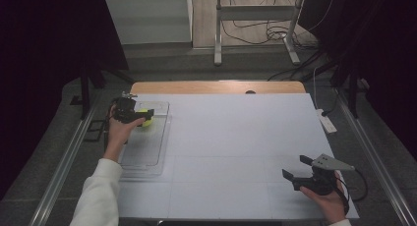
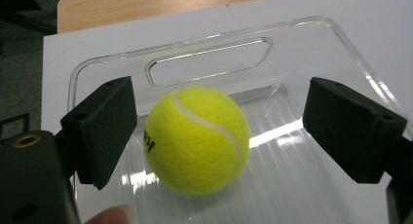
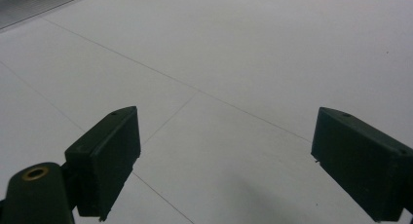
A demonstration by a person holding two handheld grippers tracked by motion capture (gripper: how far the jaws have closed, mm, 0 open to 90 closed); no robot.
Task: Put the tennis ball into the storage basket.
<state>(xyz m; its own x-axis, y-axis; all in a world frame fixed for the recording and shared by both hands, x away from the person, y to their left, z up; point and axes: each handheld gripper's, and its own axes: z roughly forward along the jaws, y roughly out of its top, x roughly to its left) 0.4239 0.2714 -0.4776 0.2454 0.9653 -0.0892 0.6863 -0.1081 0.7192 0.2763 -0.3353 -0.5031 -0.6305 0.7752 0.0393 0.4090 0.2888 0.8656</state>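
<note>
Left gripper view, left gripper (image 2: 219, 131) released, jaws spread wide, tennis ball (image 2: 197, 139) between them (touching neither) in clear tray (image 2: 316, 34), right gripper (image 1: 299, 168) open over white table (image 1: 236, 137).

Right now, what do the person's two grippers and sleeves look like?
Both are black handheld tools. The left gripper ends in two blocky black jaws with matte pads, a brass-coloured ring set in its body. The right gripper carries a grey three-cornered plate on top and trails a black cable. The left arm wears a white sleeve.
</note>
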